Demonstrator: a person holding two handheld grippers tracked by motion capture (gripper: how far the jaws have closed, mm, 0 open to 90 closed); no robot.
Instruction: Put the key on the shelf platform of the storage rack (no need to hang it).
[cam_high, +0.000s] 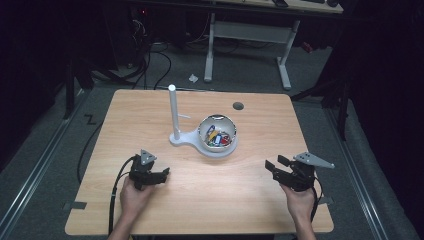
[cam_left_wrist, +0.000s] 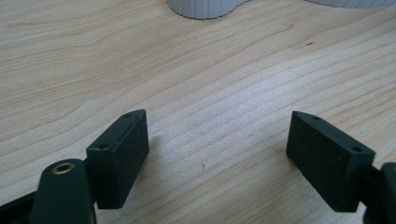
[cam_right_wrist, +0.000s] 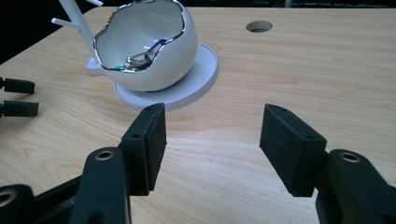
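Note:
A white egg-shaped bowl (cam_high: 217, 132) with a silvery jagged rim stands on a round white base (cam_right_wrist: 198, 79) near the table's middle. Several small colourful items lie inside it. A tall white post (cam_high: 173, 112) with short pegs rises from the same base to the bowl's left. My left gripper (cam_high: 162, 175) rests low at the front left, open, with bare wood between its jaws (cam_left_wrist: 217, 126). My right gripper (cam_high: 272, 164) hovers at the front right, aimed at the bowl (cam_right_wrist: 144, 46), open and holding nothing (cam_right_wrist: 212, 121). The left gripper's fingertips (cam_right_wrist: 14, 98) show at the left edge of the right gripper view.
The wooden table (cam_high: 200, 200) has a round cable hole (cam_high: 238, 105) behind the bowl. Bare wood spreads between the two grippers and the white base (cam_left_wrist: 205, 7). Beyond the table, a white desk frame (cam_high: 247, 35) and cables sit on the dark floor.

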